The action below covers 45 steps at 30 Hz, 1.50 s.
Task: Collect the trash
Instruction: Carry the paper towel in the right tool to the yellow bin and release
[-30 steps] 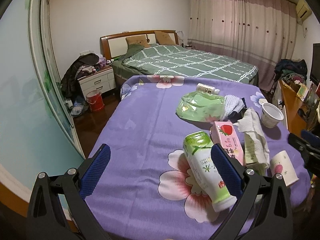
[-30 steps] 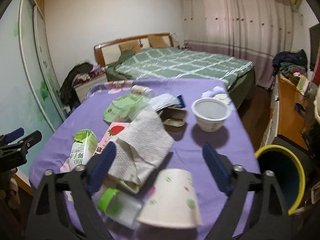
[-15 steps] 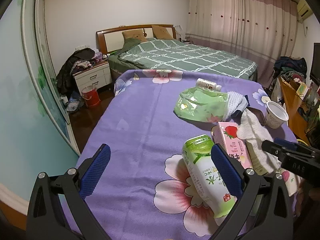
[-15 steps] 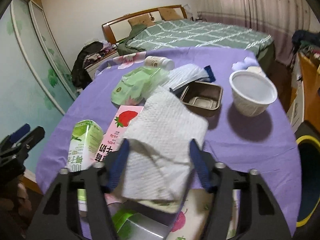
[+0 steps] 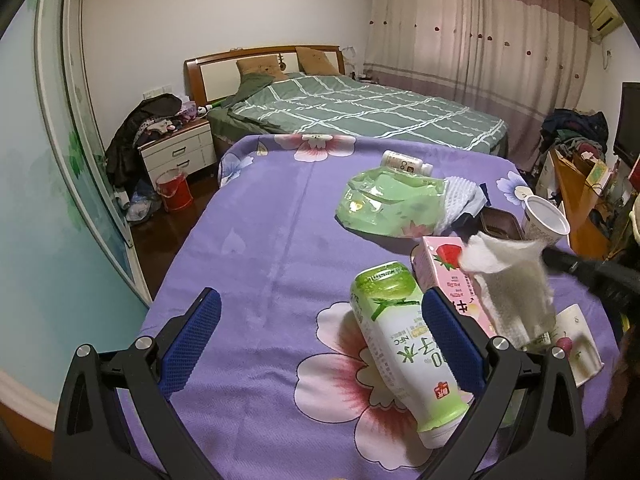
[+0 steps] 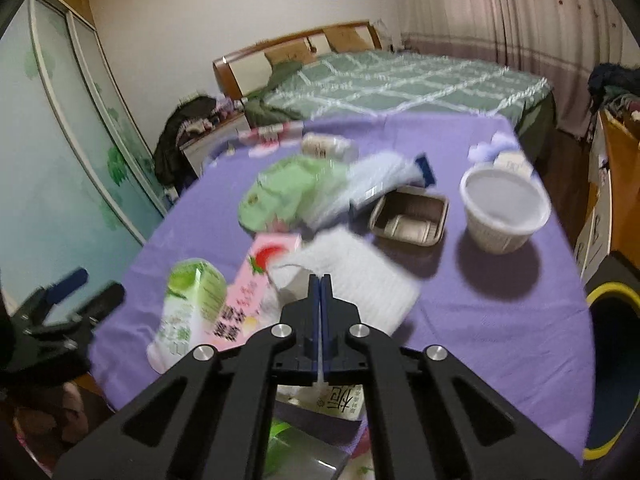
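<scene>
A purple flowered cloth (image 5: pixel 256 240) is covering the table, and all the trash is lying on it. Beyond the cloth's far edge a green checked bed (image 5: pixel 360 116) is filling the room; only the right wrist view is showing the yellow-rimmed bin (image 6: pixel 612 344) standing off the cloth's right edge. Only the left wrist view is catching the red bucket (image 5: pixel 174 190) on the floor off the cloth's left side. On the cloth, a green pouch (image 5: pixel 384 204) is lying toward the far side, a green-and-white carton (image 5: pixel 400 344) at the near edge with a pink strawberry carton (image 5: pixel 444 268) touching it, and a white cup (image 6: pixel 504 212) and a brown tray (image 6: pixel 408 220) toward the right. The left gripper (image 5: pixel 316 340) is hanging spread wide over the near edge, one pad just beside the green-and-white carton. The right gripper (image 6: pixel 321 284) has just been closing and is now pinching the white paper towel (image 5: pixel 508 280), which the left wrist view is showing raised off the cloth and drooping.
</scene>
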Tool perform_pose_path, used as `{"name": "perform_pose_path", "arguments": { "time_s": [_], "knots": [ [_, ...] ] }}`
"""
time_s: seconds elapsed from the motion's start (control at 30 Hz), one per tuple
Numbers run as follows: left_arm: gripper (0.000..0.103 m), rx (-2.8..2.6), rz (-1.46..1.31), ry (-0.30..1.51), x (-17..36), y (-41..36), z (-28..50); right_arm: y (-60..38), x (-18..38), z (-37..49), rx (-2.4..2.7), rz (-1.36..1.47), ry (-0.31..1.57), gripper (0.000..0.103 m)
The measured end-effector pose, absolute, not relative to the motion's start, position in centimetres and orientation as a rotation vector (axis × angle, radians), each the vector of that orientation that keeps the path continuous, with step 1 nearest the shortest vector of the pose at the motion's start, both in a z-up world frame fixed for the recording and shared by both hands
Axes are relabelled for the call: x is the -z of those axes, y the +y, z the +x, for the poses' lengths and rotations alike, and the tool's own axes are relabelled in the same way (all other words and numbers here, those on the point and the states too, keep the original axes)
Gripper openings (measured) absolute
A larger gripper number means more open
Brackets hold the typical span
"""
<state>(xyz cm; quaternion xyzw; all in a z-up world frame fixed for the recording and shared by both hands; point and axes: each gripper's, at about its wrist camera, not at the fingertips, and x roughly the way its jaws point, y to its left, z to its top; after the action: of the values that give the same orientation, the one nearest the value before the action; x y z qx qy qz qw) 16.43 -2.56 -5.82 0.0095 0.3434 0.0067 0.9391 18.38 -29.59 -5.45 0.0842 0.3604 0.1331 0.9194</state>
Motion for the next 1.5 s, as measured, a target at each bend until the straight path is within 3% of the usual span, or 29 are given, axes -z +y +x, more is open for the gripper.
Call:
{"name": "perform_pose_path", "arguments": {
  "time_s": [0.33, 0.73, 0.97, 1.33, 1.4, 1.47, 1.5],
  "knots": [
    [0.099, 0.008, 0.036, 0.69, 5.2, -3.5, 15.9, -33.7, -2.1, 16.6, -0.205, 0.148, 0.564, 0.001],
    [0.099, 0.058, 0.056, 0.683, 4.7, -5.9, 15.3, -43.4, -5.6, 12.1, 0.017, 0.156, 0.47, 0.001],
    [0.099, 0.11, 0.085, 0.688, 4.7, -8.7, 14.7, -50.6, -3.5, 9.7, 0.181, 0.193, 0.509, 0.001],
    [0.099, 0.171, 0.141, 0.704, 4.9, -12.4, 13.4, -56.5, 5.6, 10.0, 0.323, 0.266, 0.695, 0.001],
    [0.099, 0.175, 0.148, 0.708, 5.0, -12.8, 13.2, -56.7, 6.8, 10.2, 0.338, 0.274, 0.72, 0.007],
    [0.099, 0.174, 0.153, 0.714, 5.2, -13.0, 13.1, -56.9, 7.5, 10.0, 0.349, 0.282, 0.731, 0.023],
    [0.099, 0.173, 0.153, 0.719, 5.3, -13.0, 13.1, -57.1, 7.8, 10.0, 0.348, 0.292, 0.735, 0.024]
  ]
}}
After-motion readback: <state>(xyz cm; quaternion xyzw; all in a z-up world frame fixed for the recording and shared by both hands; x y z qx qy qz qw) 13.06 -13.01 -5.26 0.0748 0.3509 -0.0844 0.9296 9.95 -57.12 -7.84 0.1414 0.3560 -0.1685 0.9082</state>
